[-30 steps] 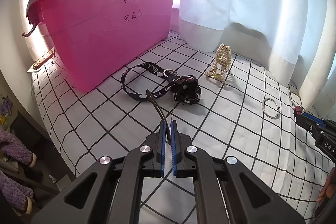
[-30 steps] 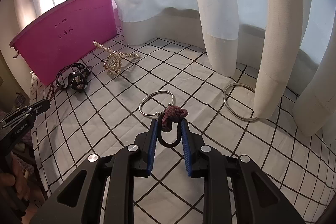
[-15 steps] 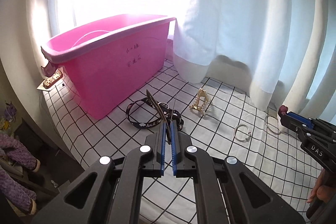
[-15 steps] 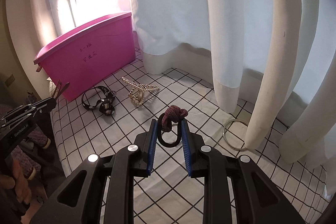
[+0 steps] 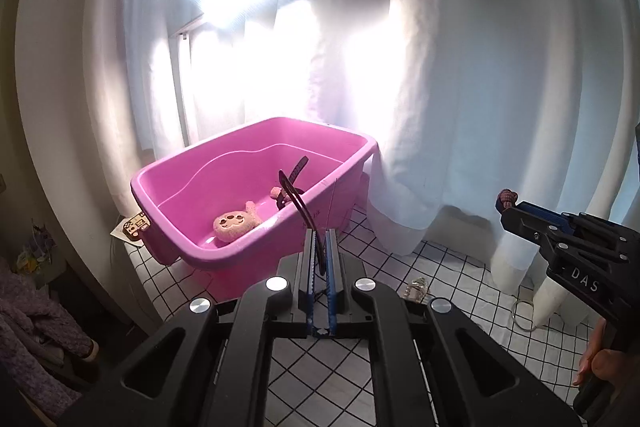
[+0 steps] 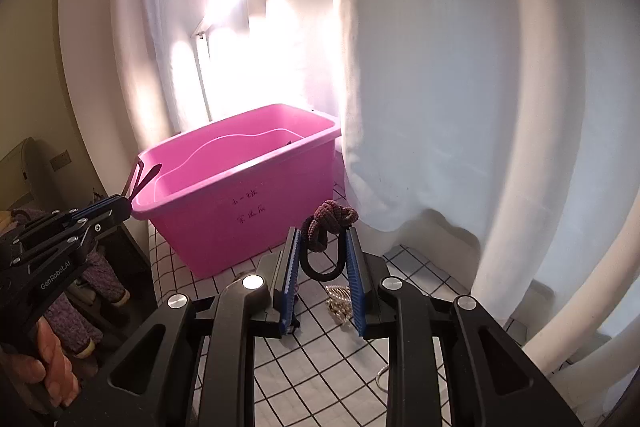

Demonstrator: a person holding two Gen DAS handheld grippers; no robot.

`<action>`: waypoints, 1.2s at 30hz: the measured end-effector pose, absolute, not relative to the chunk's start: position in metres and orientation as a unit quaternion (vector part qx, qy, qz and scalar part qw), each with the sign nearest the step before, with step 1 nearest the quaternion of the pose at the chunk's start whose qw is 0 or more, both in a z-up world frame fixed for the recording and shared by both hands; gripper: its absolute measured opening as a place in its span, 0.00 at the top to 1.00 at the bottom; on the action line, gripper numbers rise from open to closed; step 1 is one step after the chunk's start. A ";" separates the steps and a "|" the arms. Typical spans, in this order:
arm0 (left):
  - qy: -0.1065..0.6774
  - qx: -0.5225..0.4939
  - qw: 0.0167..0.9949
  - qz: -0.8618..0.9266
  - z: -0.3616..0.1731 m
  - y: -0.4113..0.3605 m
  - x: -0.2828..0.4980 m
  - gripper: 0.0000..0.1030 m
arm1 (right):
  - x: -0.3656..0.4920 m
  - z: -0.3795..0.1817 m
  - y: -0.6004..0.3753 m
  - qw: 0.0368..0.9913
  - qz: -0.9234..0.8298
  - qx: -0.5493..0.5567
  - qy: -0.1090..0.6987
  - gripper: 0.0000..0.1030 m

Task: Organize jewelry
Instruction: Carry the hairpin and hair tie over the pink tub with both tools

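Glossy smooth plastic tub (image 5: 248, 187), fuzzy cloth hair tie (image 6: 332, 219), matt checked cloth tablecloth (image 5: 440, 267).

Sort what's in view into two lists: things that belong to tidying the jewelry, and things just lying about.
Part of the job:
- dark hair clip in the left tool
- maroon hair tie in the right tool
- pink bin
- pearl clip on the checked cloth
- metal ring

Just lying about:
- plush toy in the bin
- white curtains

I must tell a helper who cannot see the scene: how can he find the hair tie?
Find the pink tub on the checked cloth. In front of it, the right gripper holds the hair tie: a black loop with a knotted maroon bow, not shiny like the chain below.
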State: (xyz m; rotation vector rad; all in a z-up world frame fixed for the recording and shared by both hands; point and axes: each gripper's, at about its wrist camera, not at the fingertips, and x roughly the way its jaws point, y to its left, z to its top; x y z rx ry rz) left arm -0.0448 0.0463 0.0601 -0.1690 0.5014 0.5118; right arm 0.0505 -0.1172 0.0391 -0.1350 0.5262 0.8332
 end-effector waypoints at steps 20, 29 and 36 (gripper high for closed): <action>0.305 -0.140 0.902 0.271 0.043 0.240 0.022 0.95 | 0.127 0.070 0.096 0.837 0.458 -0.079 0.290 0.78; 0.349 -0.160 0.881 0.276 0.027 0.275 0.046 0.95 | 0.160 0.049 0.159 0.808 0.465 -0.091 0.352 0.78; 0.392 -0.185 0.860 0.269 0.012 0.293 0.056 0.94 | 0.182 0.026 0.190 0.778 0.455 -0.102 0.421 0.78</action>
